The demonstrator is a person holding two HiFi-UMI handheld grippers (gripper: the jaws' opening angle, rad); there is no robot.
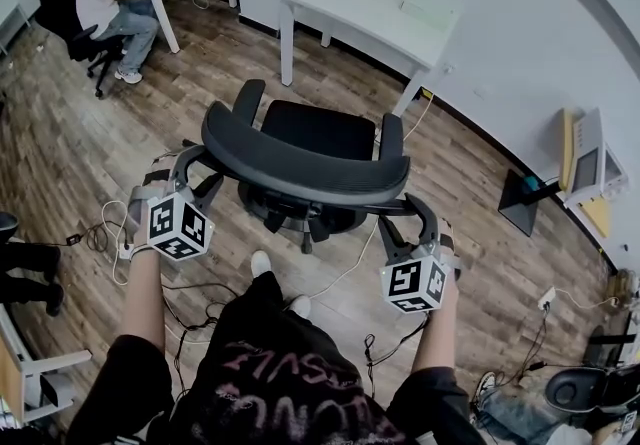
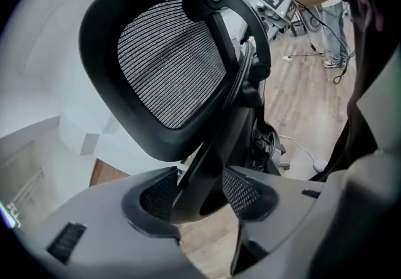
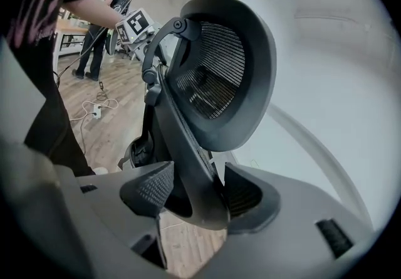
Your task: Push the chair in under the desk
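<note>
Chair [image 1: 318, 133], black on a wheeled base, stands facing the white desk [image 1: 360, 13], well apart from it. Expect it to roll lightly but swivel under an uneven push, so take the stiff backrest frame [image 1: 300, 171] at both ends. Your left gripper [image 2: 200, 195] and right gripper [image 3: 195, 191] each straddle that frame, jaws apart, not clamped. One chair to move, one desk ahead, two grippers.

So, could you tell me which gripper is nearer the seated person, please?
Left. The left gripper is at the end of the chair backrest nearest the seated person; the right gripper is at the opposite end.
</note>
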